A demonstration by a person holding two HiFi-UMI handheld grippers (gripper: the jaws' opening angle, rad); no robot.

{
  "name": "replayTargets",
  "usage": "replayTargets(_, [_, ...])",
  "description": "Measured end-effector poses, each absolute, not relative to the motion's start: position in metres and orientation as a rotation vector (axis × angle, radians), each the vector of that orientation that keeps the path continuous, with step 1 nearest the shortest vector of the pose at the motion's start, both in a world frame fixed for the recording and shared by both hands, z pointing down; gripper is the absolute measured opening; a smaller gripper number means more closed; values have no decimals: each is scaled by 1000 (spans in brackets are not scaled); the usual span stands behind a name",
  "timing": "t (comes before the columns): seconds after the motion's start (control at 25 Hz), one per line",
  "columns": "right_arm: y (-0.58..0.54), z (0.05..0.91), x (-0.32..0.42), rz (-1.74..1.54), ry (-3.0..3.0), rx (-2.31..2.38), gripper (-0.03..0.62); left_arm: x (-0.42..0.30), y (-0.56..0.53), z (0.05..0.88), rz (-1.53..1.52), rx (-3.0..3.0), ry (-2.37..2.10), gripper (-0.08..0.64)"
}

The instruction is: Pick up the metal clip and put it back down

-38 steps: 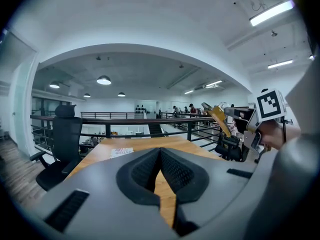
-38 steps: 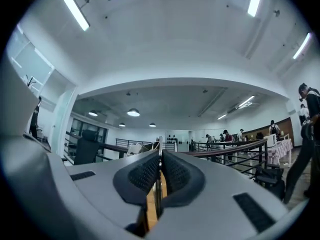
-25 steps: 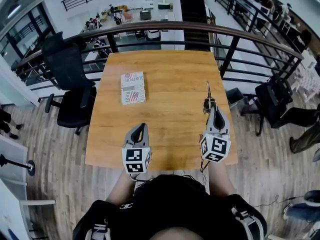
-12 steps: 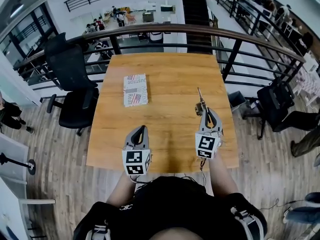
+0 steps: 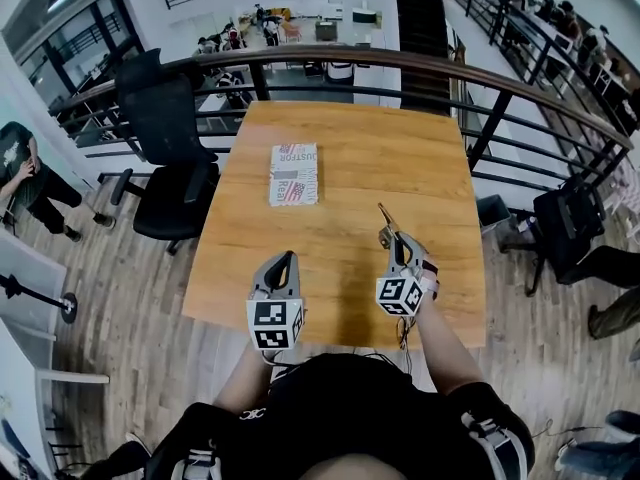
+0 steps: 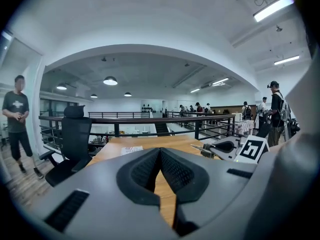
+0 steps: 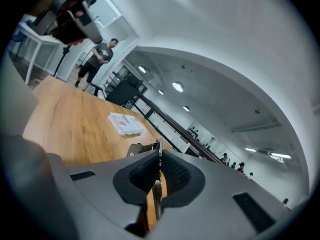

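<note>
My right gripper (image 5: 394, 238) is clamped on the metal clip (image 5: 384, 218), a thin blade pinched edge-on between the pads (image 7: 170, 170). The clip pokes out ahead of the gripper over the right half of the counter (image 5: 400, 148). My left gripper (image 5: 285, 259) hovers at the near edge with its jaws together on nothing. A printed packet (image 5: 294, 174) lies flat farther up the counter, well apart from both.

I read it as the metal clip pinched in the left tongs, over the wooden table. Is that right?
Not quite: it is the right tongs that pinch the metal clip, over the wooden table. The right gripper view shows the clip between their shut jaws. The left tongs are shut on nothing.
</note>
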State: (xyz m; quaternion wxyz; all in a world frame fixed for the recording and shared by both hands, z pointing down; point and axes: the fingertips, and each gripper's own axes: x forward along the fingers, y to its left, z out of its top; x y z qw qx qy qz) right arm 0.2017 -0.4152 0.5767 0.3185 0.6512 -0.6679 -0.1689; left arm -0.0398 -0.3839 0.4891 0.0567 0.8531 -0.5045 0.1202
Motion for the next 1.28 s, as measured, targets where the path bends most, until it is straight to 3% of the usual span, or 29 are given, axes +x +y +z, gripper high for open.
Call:
replayTargets(0.96, [-395,742,163,-327,-1579,1325,28,-93,-373,497,394,2461,-1675,12])
replayTargets(1.0, [-393,748,161,-301,-1595,1310,42,-93,-373,497,396,2462,-1672,12])
replayTargets(1.08, [-390,755,155,-239,-1648,1279,164,-93,-373,497,397,2463,-1669,12])
replayTargets(1.28, [-381,737,152,-100,-1817,1338,232,-81,-378,497,386,2486,-1631,12])
